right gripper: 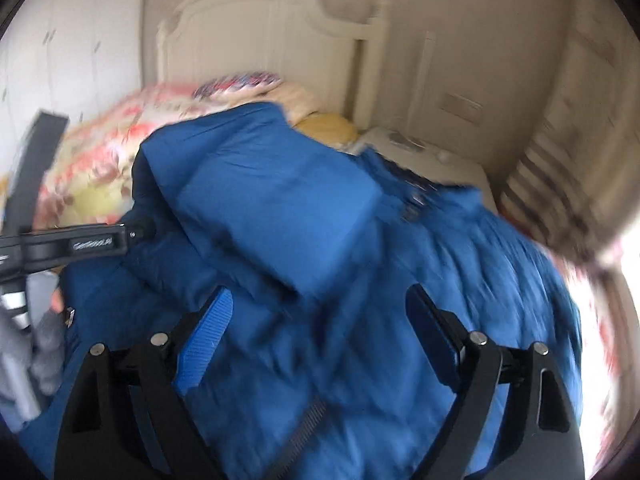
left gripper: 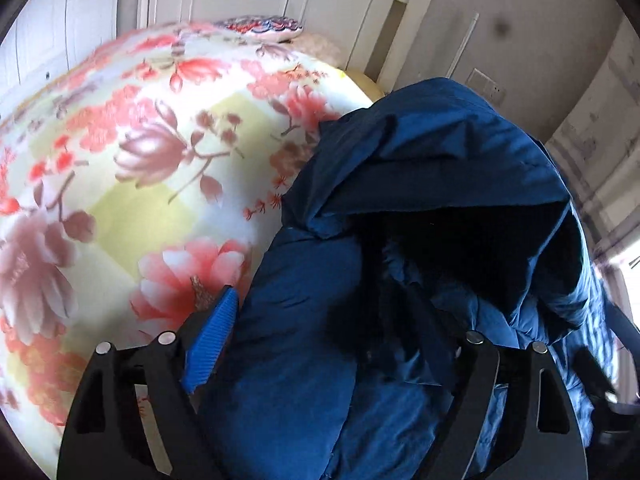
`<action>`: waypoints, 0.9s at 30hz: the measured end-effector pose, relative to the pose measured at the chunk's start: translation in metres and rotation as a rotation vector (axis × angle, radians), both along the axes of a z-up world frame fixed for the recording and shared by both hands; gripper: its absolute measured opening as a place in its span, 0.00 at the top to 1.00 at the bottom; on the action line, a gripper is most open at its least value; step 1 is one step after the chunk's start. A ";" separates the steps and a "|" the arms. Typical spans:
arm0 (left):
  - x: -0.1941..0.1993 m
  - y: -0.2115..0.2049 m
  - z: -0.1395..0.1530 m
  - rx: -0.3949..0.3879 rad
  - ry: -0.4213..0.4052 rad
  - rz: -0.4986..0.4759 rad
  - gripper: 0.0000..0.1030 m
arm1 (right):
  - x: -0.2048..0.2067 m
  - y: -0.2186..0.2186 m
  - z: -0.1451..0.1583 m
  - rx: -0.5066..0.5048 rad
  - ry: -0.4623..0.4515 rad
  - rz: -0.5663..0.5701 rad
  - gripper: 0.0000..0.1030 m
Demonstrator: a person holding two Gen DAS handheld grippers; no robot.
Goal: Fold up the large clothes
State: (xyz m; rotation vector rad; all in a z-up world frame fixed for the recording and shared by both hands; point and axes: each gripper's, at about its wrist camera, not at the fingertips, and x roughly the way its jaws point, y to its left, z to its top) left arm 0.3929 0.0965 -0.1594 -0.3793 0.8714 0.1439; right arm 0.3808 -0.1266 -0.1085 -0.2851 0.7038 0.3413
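A large blue padded jacket with a hood lies bunched on a floral quilt. My left gripper stands wide open with thick jacket fabric heaped between its fingers; its right finger is hidden by the cloth. In the right wrist view the jacket spreads across the bed with a folded panel on top. My right gripper is open just above the jacket, both blue-padded fingers showing. The left gripper's body shows at the left edge, against the jacket.
A white headboard stands at the far end of the bed. A patterned pillow and a yellow one lie near it. A white nightstand sits at the right, with a bright window beyond.
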 end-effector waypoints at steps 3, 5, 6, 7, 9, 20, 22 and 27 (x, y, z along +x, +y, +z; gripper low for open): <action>-0.002 0.000 0.000 -0.015 -0.010 0.002 0.20 | 0.013 0.037 -0.005 -0.126 -0.038 0.034 0.16; -0.001 -0.001 0.001 -0.017 -0.011 -0.002 0.19 | 0.019 0.056 -0.011 -0.201 -0.064 0.055 0.19; -0.001 -0.001 0.002 -0.020 -0.012 -0.004 0.19 | 0.022 0.060 -0.012 -0.220 -0.076 0.055 0.41; -0.001 -0.001 0.002 -0.026 -0.015 -0.004 0.18 | 0.023 0.057 -0.010 -0.194 -0.068 0.065 0.57; -0.001 0.000 0.002 -0.032 -0.018 -0.005 0.18 | 0.022 0.033 0.005 -0.035 -0.078 0.032 0.73; -0.003 0.002 0.001 -0.021 -0.012 0.003 0.16 | -0.011 -0.223 -0.022 0.917 0.080 -0.497 0.74; -0.004 0.002 0.002 -0.023 -0.014 0.005 0.15 | -0.006 -0.232 -0.047 0.960 0.180 -0.534 0.64; -0.007 0.005 0.001 -0.041 -0.024 0.012 0.15 | -0.007 -0.225 -0.054 0.967 0.168 -0.496 0.46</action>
